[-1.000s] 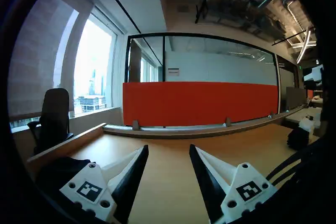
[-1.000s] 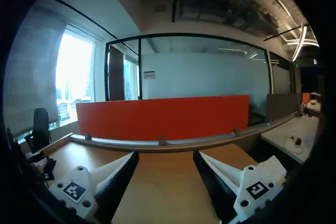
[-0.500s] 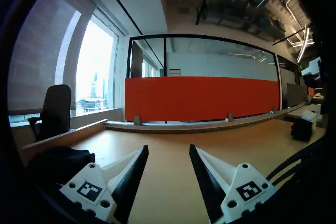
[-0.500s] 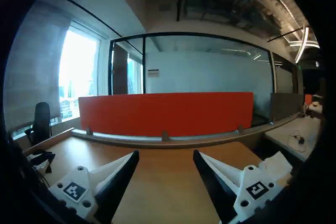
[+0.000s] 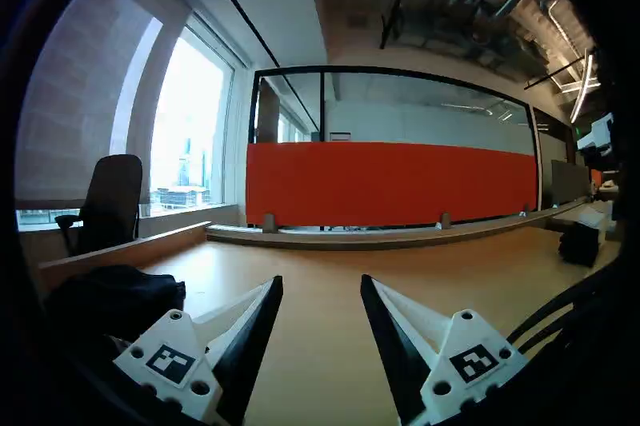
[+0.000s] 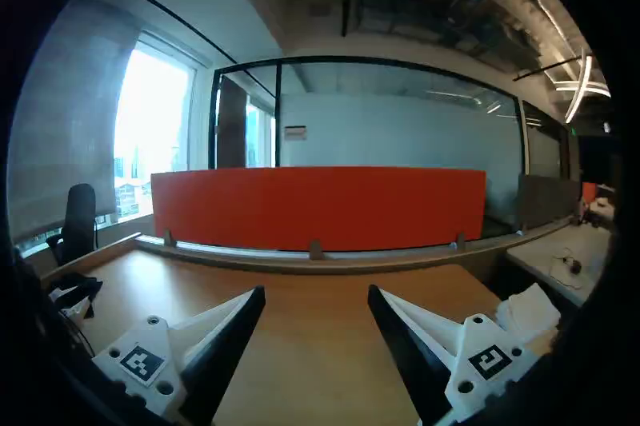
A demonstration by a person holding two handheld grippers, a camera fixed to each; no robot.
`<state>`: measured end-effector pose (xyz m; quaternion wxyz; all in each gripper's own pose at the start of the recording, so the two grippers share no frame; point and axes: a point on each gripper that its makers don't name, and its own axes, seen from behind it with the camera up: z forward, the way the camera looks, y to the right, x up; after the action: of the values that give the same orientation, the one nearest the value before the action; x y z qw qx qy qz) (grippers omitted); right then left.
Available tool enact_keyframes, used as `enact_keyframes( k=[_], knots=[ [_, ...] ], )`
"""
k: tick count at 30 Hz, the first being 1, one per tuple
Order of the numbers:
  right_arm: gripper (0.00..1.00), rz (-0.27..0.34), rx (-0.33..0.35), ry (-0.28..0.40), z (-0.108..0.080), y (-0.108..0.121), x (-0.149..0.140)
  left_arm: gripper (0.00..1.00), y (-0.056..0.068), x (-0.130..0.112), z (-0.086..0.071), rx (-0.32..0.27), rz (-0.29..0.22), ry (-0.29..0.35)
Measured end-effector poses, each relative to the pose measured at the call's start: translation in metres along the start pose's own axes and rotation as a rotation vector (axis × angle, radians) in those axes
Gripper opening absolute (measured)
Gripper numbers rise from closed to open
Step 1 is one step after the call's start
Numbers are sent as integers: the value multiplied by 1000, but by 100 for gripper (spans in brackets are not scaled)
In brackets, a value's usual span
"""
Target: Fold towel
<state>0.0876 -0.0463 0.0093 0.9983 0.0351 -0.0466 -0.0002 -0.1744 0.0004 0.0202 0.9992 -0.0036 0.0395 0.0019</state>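
Observation:
My left gripper is open and holds nothing, hovering low over a wooden table. A dark, soft bundle lies on the table just left of its left finger; I cannot tell whether it is a towel. My right gripper is also open and holds nothing, above the same table. A crumpled white cloth lies at the table's right edge, just behind its right finger. In the left gripper view the other gripper shows far right; in the right gripper view the other gripper shows far left.
An orange divider panel stands along the table's far edge. A black office chair sits by the window at left. Another desk with a cable lies to the right. Bare tabletop stretches ahead of both grippers.
Both views have tipped slightly downward, showing more tabletop. The dark bundle has come further into the left gripper view, and the white cloth has appeared at the right of the right gripper view.

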Motion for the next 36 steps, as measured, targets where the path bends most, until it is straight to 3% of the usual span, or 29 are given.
enact_keyframes(
  k=[26,36],
  knots=[
    [100,-2,25,4,-2,-7,1,71,5,-8,2,-9,12,-36],
    [100,-24,12,52,-1,3,4,71,5,-11,2,-9,12,-36]
  ],
)
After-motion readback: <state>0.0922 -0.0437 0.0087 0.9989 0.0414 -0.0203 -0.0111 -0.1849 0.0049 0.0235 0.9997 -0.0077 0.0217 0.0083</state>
